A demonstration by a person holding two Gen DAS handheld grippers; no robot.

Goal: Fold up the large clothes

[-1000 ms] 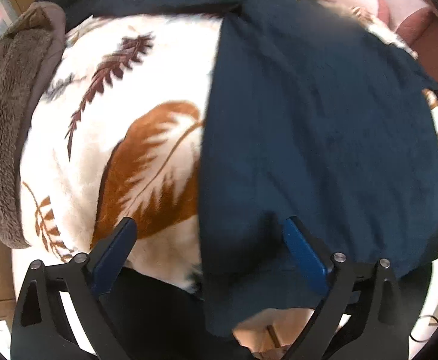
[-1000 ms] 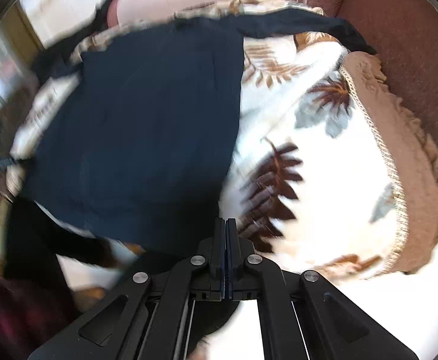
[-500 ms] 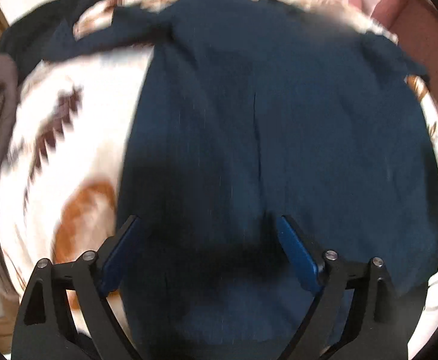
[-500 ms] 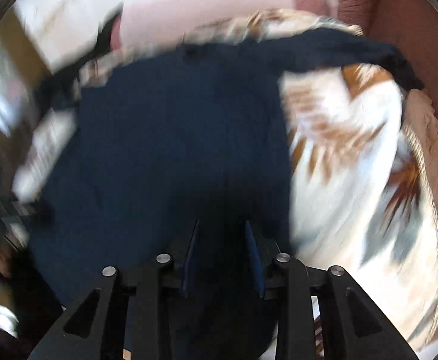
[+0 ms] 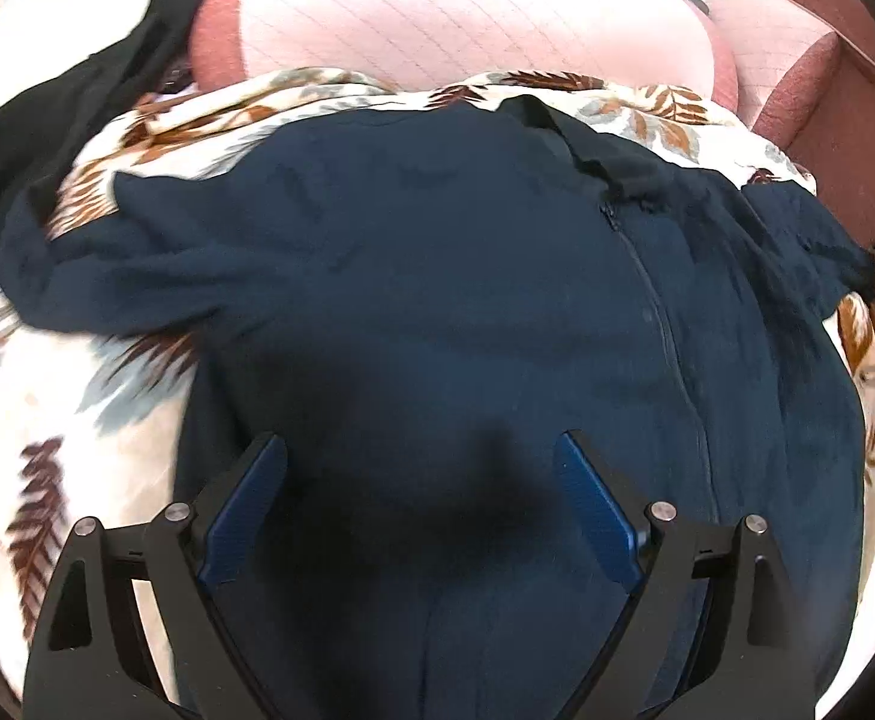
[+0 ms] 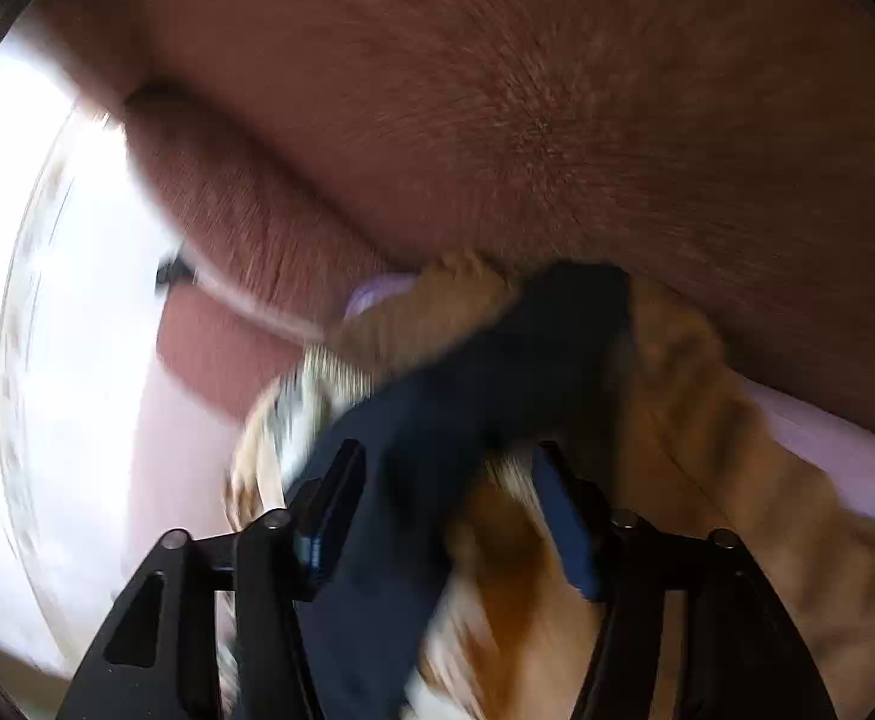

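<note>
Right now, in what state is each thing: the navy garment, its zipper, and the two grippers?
Navy garment: spread over the leaf-print blanket, sleeves out, not yet folded.
Zipper: closed.
Left gripper: open, above the garment.
Right gripper: open, around a navy sleeve; picture blurred.

The left wrist camera looks forward and down, close over a dark navy zip-front garment [image 5: 467,312] spread on a cream leaf-printed fleece blanket [image 5: 77,408], facing a pale pink quilted cushion [image 5: 467,18] at the back. The right wrist camera sits lower and nearer, at the blanket's [image 6: 497,588] edge, facing reddish-brown plush upholstery [image 6: 557,120]; its picture is blurred. Both views share the navy garment [image 6: 437,438], the blanket and the upholstery [image 5: 839,120].
</note>
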